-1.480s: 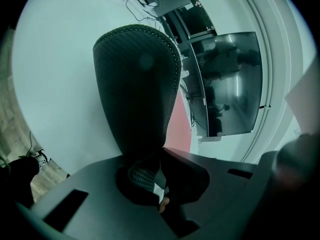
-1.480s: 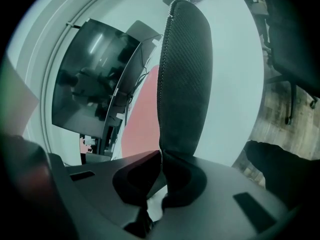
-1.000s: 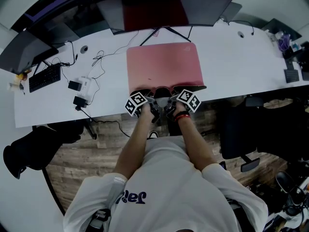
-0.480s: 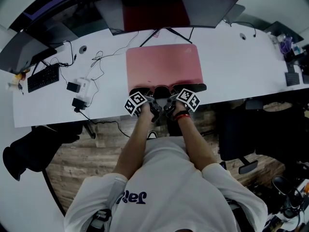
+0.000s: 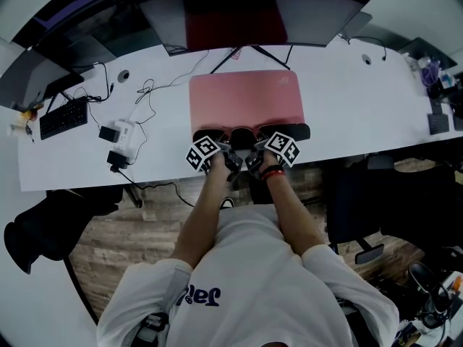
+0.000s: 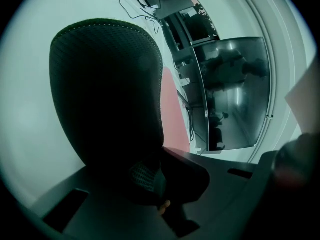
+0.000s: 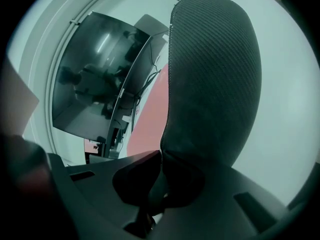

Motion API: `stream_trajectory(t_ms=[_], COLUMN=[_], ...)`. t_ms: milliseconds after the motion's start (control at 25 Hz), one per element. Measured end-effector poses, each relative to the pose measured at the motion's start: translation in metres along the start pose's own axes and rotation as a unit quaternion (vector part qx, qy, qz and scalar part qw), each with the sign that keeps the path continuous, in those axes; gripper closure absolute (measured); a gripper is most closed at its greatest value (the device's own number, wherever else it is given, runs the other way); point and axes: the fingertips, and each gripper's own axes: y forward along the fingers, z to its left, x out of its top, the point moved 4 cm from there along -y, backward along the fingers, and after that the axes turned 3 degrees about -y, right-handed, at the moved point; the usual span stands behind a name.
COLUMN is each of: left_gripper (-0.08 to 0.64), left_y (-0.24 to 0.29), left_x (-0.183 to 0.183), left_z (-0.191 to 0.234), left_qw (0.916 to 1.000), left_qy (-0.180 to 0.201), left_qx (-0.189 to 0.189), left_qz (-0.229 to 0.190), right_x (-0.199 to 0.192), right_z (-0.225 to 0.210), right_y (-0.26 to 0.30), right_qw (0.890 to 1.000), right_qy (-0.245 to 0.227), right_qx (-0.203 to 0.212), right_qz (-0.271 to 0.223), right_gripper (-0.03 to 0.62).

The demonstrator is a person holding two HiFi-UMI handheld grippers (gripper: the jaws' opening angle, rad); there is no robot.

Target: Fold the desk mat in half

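Pink rectangular desk mat (image 5: pixel 246 96) lies flat on the middle of the long white desk (image 5: pixel 347 107), with its far edge towards the desk's back, below the wide dark curved monitor (image 5: pixel 246 13). The mat's near edge is raised off the desk at the desk's front edge and turned up, so the black textured underside shows as a dark strip. Left gripper (image 5: pixel 207 137) is at the near-left corner, jaws nearly together and clamped on the mat edge; in the left gripper view the stitched black underside (image 6: pixel 107 94) rises straight out of the jaws. Right gripper (image 5: pixel 288 133) is at the near-right corner, jaws likewise narrow and pinching the mat; the right gripper view shows the same dark weave (image 7: pixel 215 84) standing up from them. Black keyboard (image 5: pixel 65 118) sits at the desk's left end.
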Motion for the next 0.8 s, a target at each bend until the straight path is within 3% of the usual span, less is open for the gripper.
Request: stream_trajectory(t_ms=[800], left_gripper=[0.531], left_y=[0.034], left_x=[0.028], left_z=[-0.027], left_qw=[0.9998], left_qy=[0.001], left_qx=[0.01], left_qz=[-0.015], right_x=[0.036], right_z=[0.018], right_y=[0.034], right_qw=[0.999], right_qy=[0.025], right_qx=[0.013], right_qz=[0.016], right_gripper=[0.561])
